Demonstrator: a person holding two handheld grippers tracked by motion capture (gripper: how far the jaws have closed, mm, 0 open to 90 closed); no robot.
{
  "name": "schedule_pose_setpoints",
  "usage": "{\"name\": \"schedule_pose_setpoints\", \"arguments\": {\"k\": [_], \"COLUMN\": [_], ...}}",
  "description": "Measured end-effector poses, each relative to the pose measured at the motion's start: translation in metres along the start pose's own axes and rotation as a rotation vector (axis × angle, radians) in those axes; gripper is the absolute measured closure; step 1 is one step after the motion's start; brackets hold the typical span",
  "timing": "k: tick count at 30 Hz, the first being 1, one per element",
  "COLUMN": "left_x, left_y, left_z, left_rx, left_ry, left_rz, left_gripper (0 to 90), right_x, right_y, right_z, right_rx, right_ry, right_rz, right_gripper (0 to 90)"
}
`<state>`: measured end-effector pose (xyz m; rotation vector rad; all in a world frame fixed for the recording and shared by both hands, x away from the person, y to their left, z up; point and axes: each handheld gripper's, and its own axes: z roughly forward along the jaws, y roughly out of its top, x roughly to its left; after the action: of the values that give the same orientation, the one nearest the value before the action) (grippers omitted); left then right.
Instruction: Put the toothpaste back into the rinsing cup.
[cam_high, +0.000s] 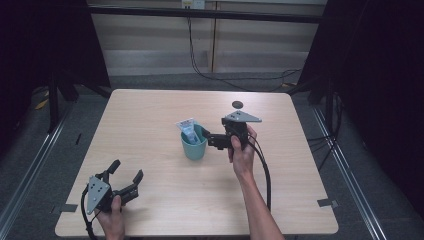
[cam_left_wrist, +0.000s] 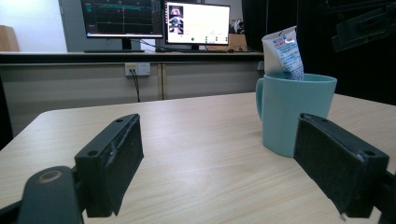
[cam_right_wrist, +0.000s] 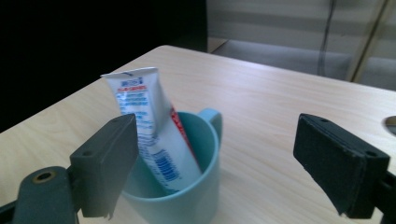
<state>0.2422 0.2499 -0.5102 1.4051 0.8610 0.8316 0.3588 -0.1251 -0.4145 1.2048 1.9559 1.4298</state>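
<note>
High view: teal mug near the middle of the pale wood-grain table, a soft white tube leaning inside; right tool just beside its rim, left tool well apart near the front edge, both with jaws apart. Left gripper view: mug smooth, rigid, likely slippery; handle probably the surest hold. Right gripper view: tube looks light and squashy, best pinched at its flat crimped top.
</note>
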Motion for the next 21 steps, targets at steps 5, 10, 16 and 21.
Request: {"name": "schedule_pose_setpoints", "arguments": {"k": [5, 10, 16, 21], "left_x": [0.0, 0.0, 0.0, 0.0], "left_y": [0.0, 0.0, 0.0, 0.0], "left_z": [0.0, 0.0, 0.0, 0.0], "left_rx": [0.0, 0.0, 0.0, 0.0], "left_ry": [0.0, 0.0, -0.001, 0.0], "left_rz": [0.0, 0.0, -0.001, 0.0], "left_gripper": [15.8, 15.8, 15.8, 15.9], "right_x": [-0.003, -0.007, -0.013, -0.023], "right_y": [-0.004, -0.011, -0.025, -0.036], "right_z": [-0.007, -0.015, -0.027, -0.042], "right_rx": [0.013, -0.011, -0.031, -0.046], "right_ry": [-0.057, -0.069, -0.089, -0.109], "right_rz": [0.008, 0.007, 0.048, 0.065], "right_gripper": [13.5, 13.5, 13.6, 13.5]}}
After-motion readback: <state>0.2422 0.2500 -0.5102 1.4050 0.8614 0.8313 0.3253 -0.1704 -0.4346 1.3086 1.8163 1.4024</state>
